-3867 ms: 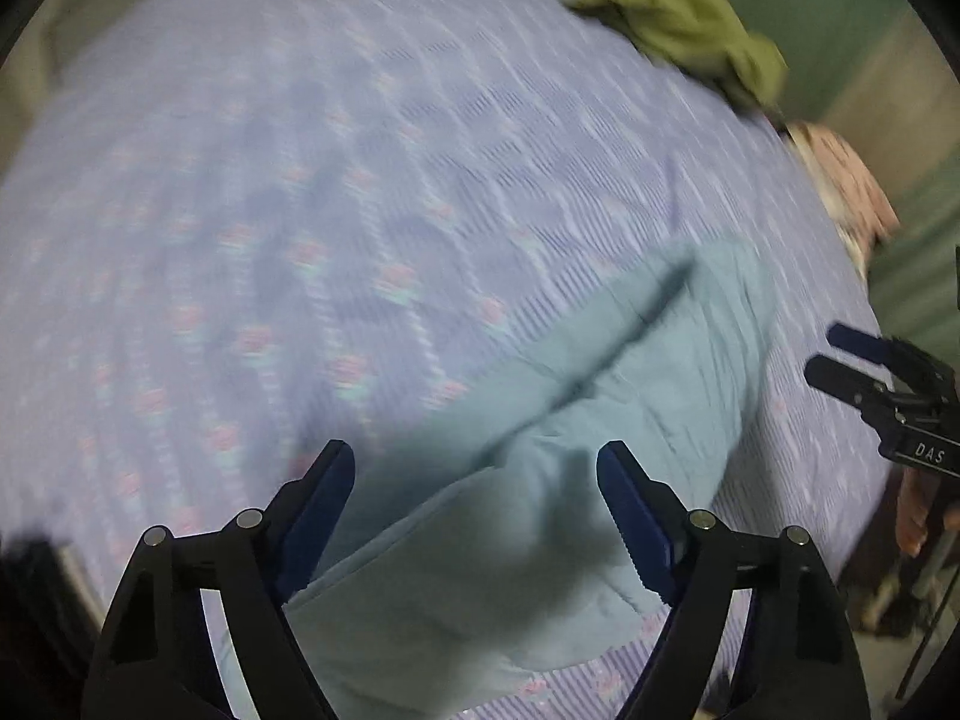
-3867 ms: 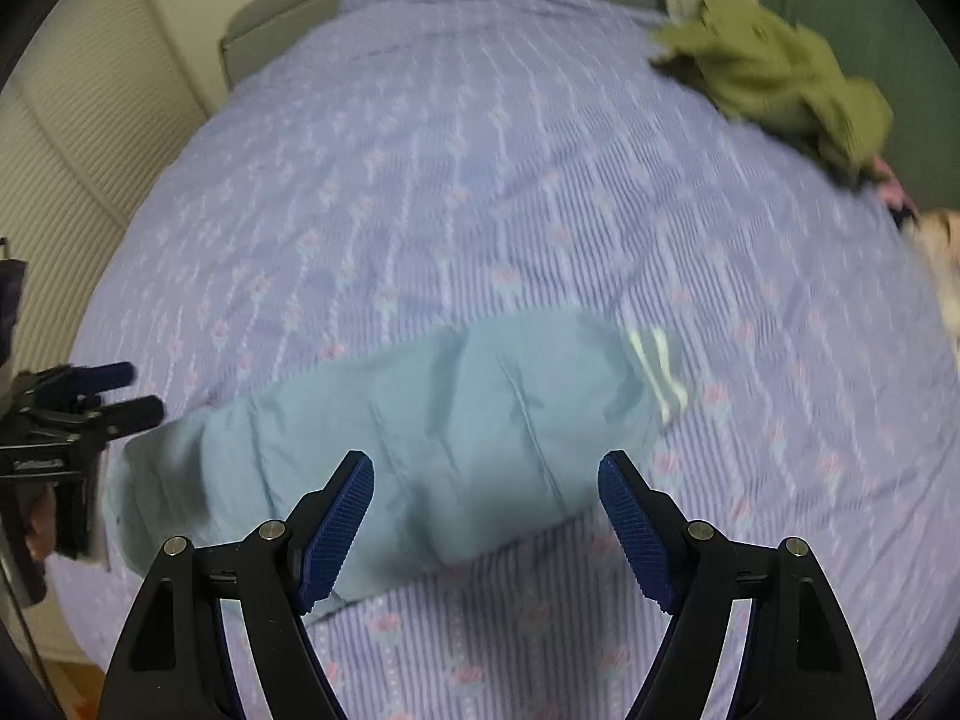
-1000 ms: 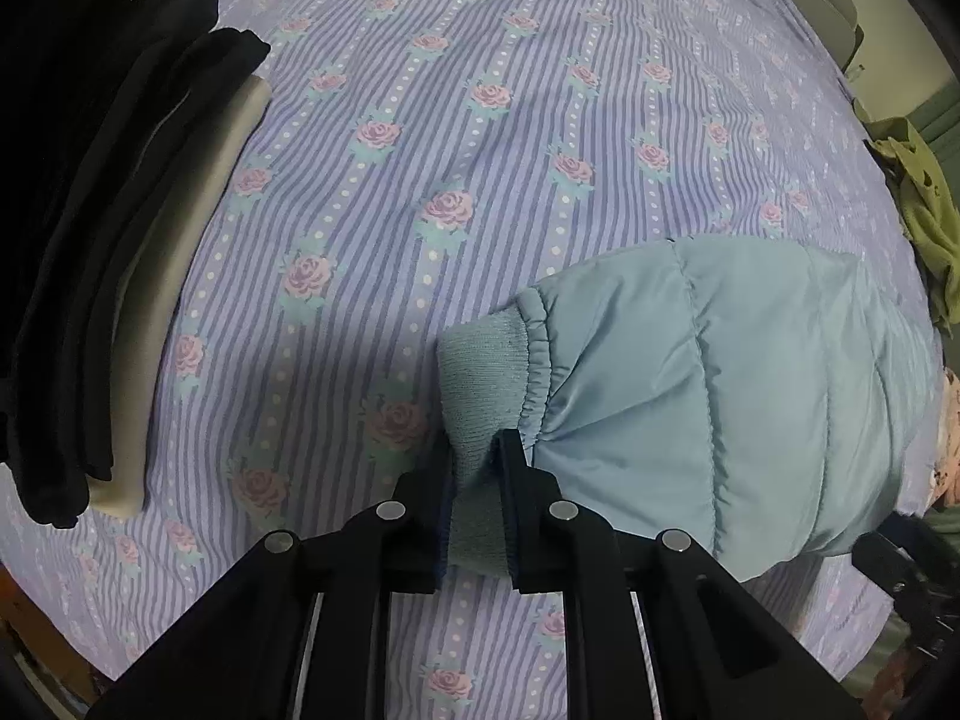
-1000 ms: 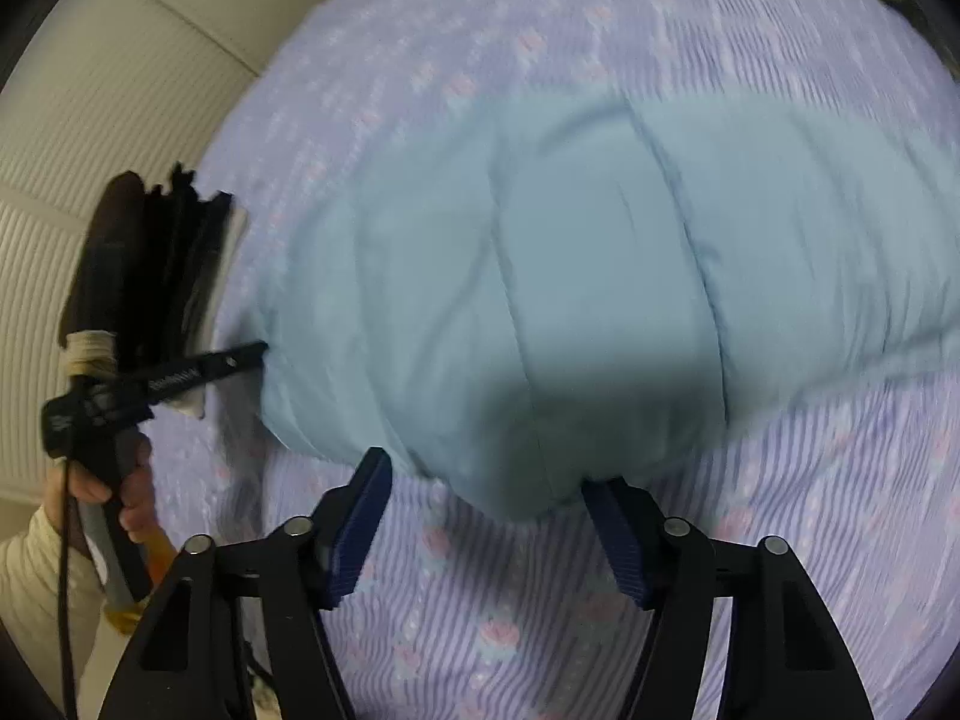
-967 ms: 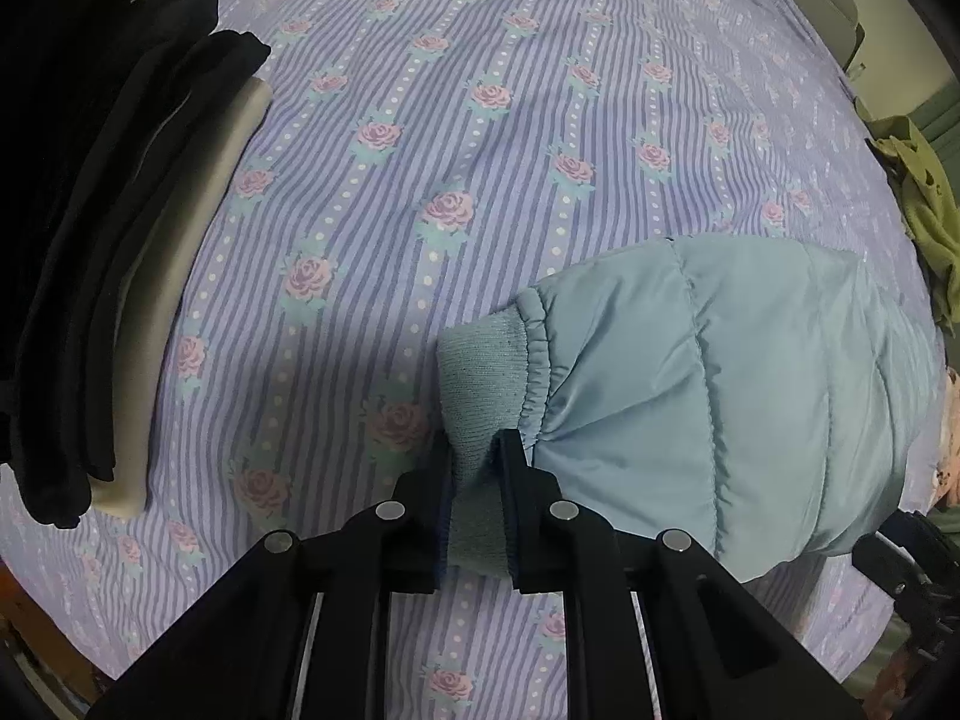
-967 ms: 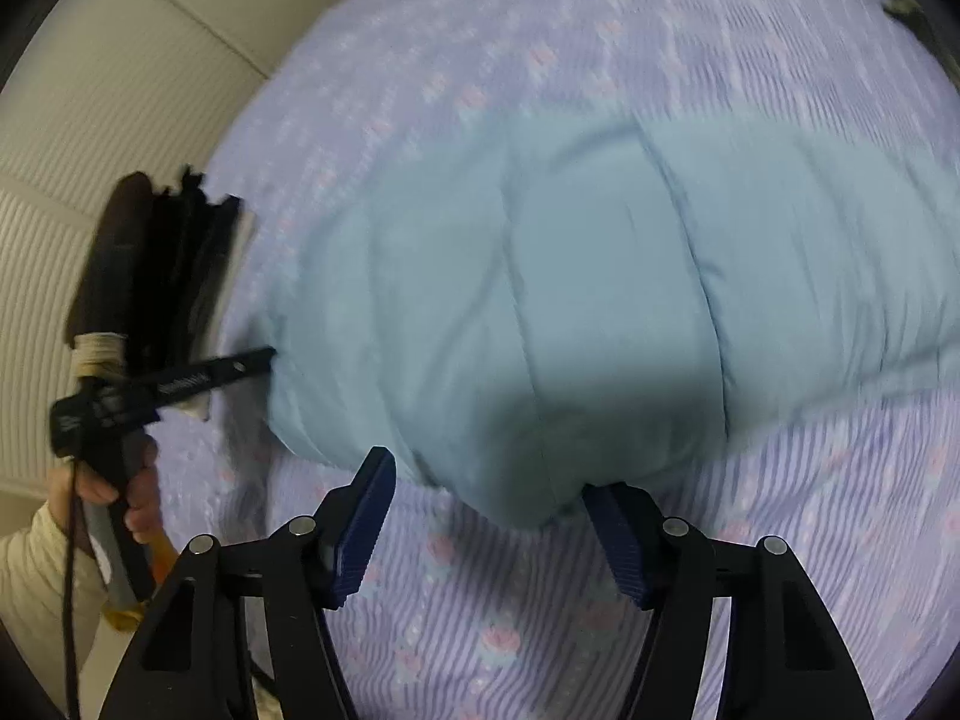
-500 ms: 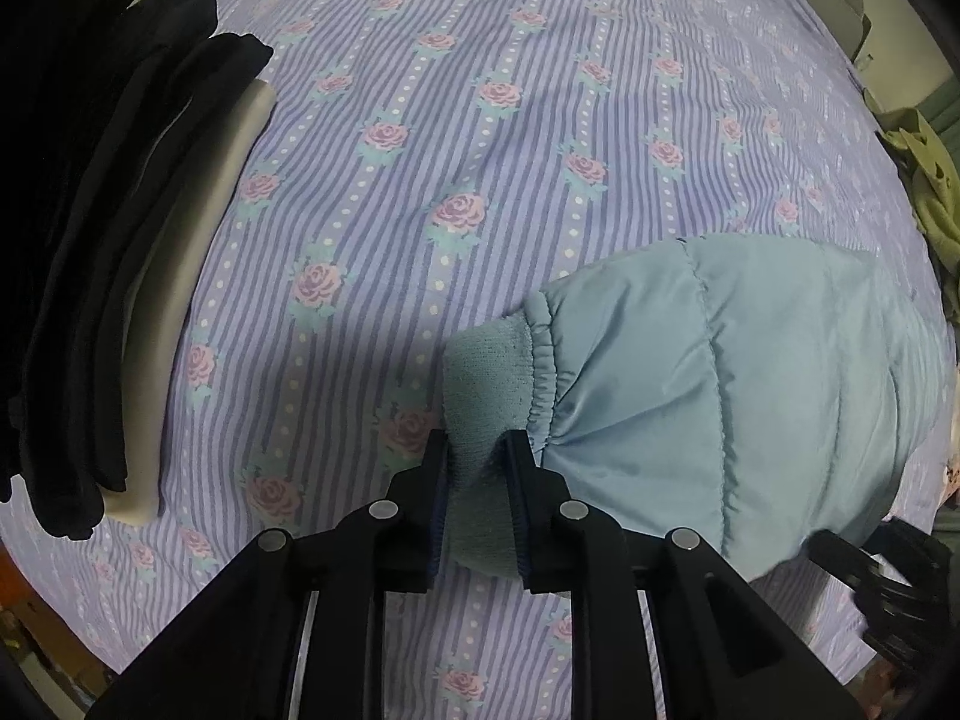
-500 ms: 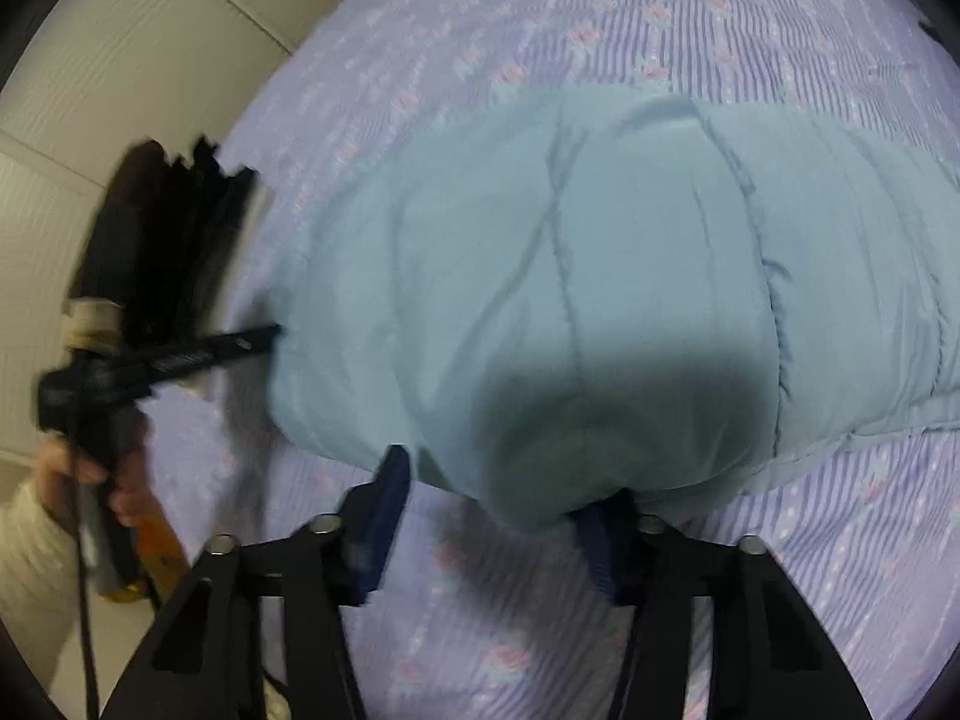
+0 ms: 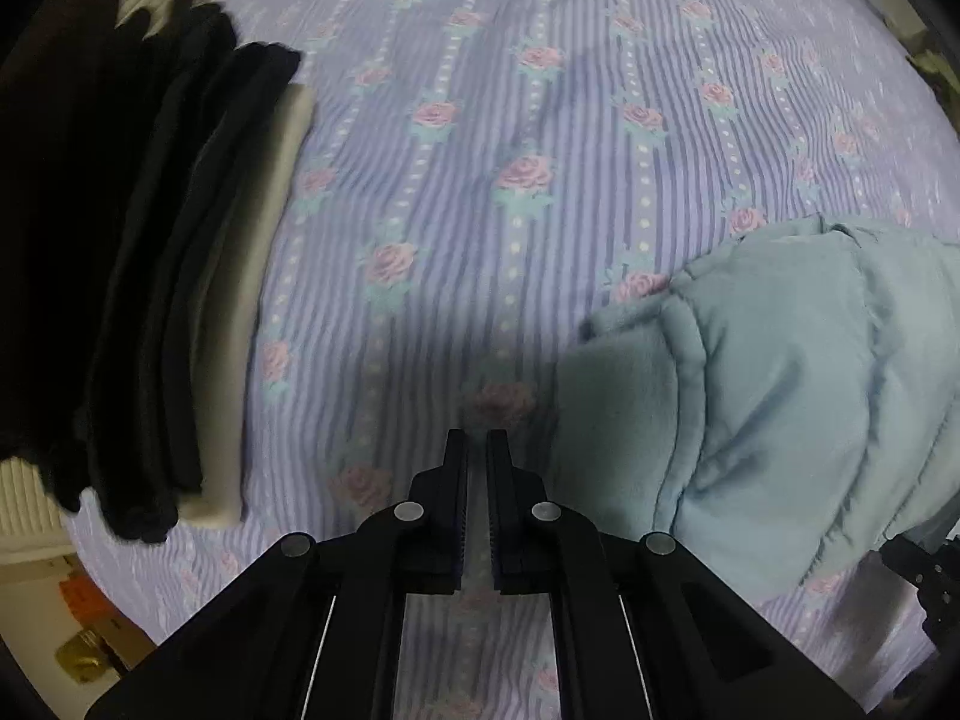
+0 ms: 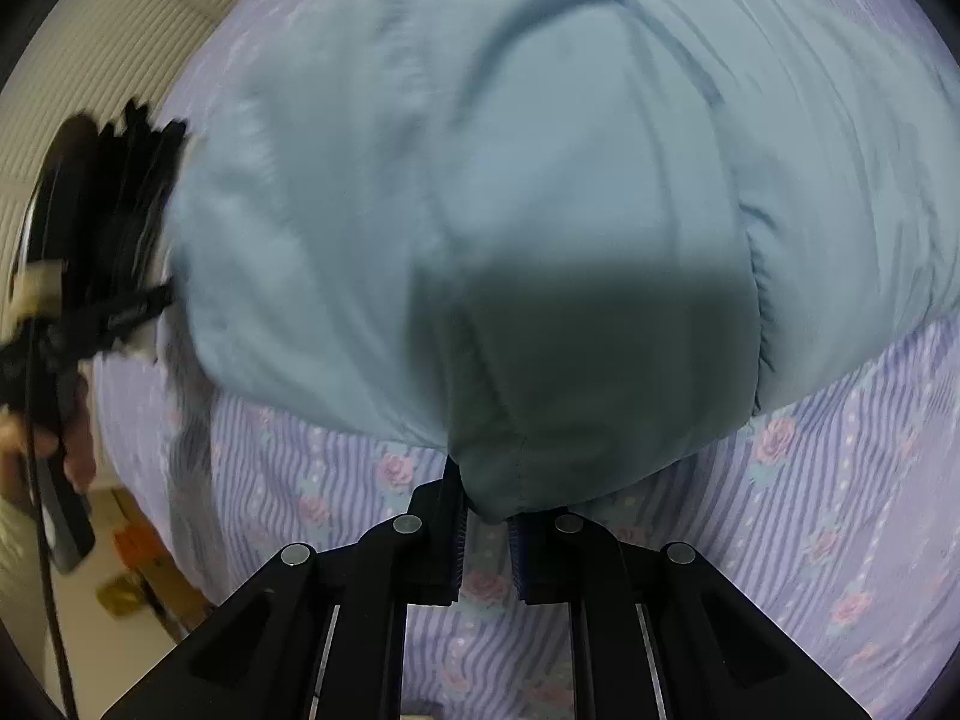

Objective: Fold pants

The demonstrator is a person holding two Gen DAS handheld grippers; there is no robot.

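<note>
Nearest in the left wrist view, the left gripper (image 9: 477,450) has its jaws drawn almost together with only a thin slit between them, and nothing is held there. It hovers over the bedsheet (image 9: 480,192), a lilac striped cloth printed with pink roses. The pants (image 9: 780,372), pale blue and quilted, lie on the sheet just to the right of these jaws, not touching them. Their ribbed cuff faces left toward the middle of the view, and the padded bulk runs off to the right edge, so the long axis lies roughly left to right. At the lower right edge a dark piece of the other tool shows beside the pants.

Farther left, a stack of folded dark clothes (image 9: 120,252) rests on the sheet, with one pale folded piece along its right side. It is well apart from the pants.

In the right wrist view, the right gripper (image 10: 486,516) is clamped on a pinch of the pants (image 10: 480,210) at their near lower edge, the cloth bunched between the two jaws. From that pinch the pants swell upward and fill most of the view, with stitched seams curving across them. The bedsheet (image 10: 840,510) shows below and to the right. At the far left, blurred, the left gripper (image 10: 120,312) pokes in beside the pants' edge, gripped by a hand (image 10: 42,444), with the dark stack (image 10: 120,192) behind it
</note>
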